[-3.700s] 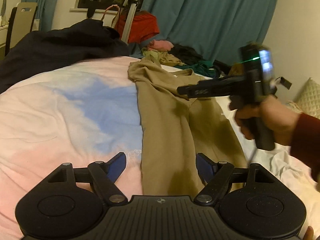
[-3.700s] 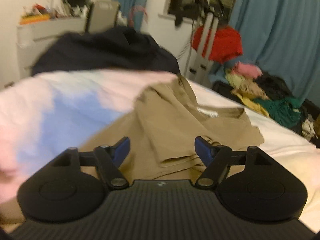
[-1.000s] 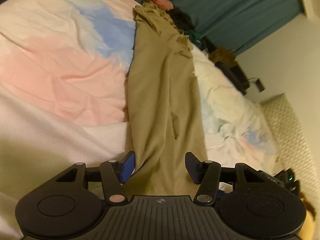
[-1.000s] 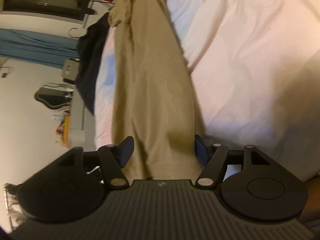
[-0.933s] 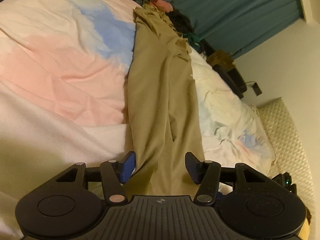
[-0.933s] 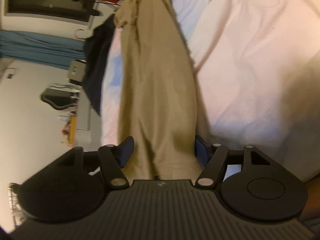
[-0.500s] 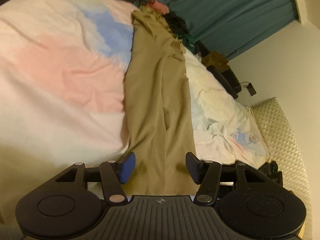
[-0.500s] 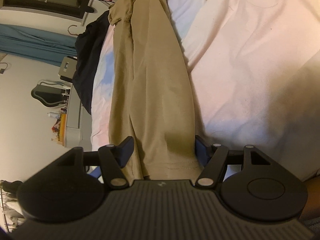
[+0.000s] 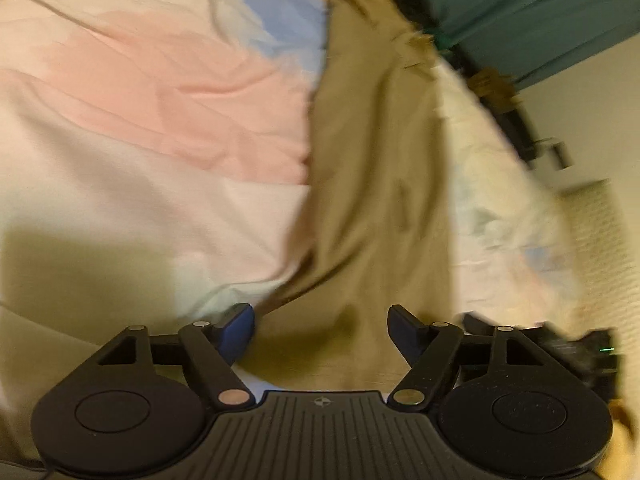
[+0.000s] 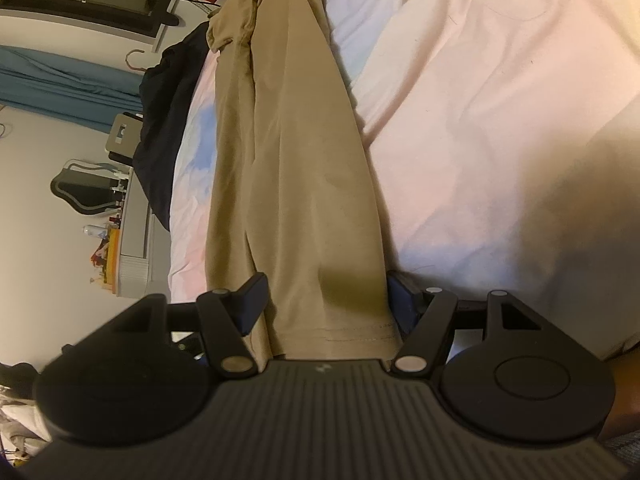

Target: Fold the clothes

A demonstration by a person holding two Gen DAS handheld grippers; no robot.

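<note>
A tan T-shirt [image 9: 376, 168] lies folded into a long narrow strip on the pink, blue and white bedspread [image 9: 152, 92]. Its hem end lies between the blue-padded fingers of my left gripper [image 9: 322, 330], which is open. In the right wrist view the same shirt [image 10: 296, 168] runs away from me, its stitched hem between the open fingers of my right gripper [image 10: 326, 300]. Neither gripper pinches the cloth. The right gripper also shows at the lower right of the left wrist view [image 9: 584, 350].
A dark navy garment [image 10: 168, 120] lies at the bed's far side. Teal curtains [image 9: 500, 12] and a pile of clothes [image 9: 492, 84] are beyond the bed. A grey dresser [image 10: 134, 236] stands by the wall.
Both grippers stay at the shirt's hem end. The left wrist view has swung and blurred with motion, and the hem corner by the left finger has shifted. Both stay open.
</note>
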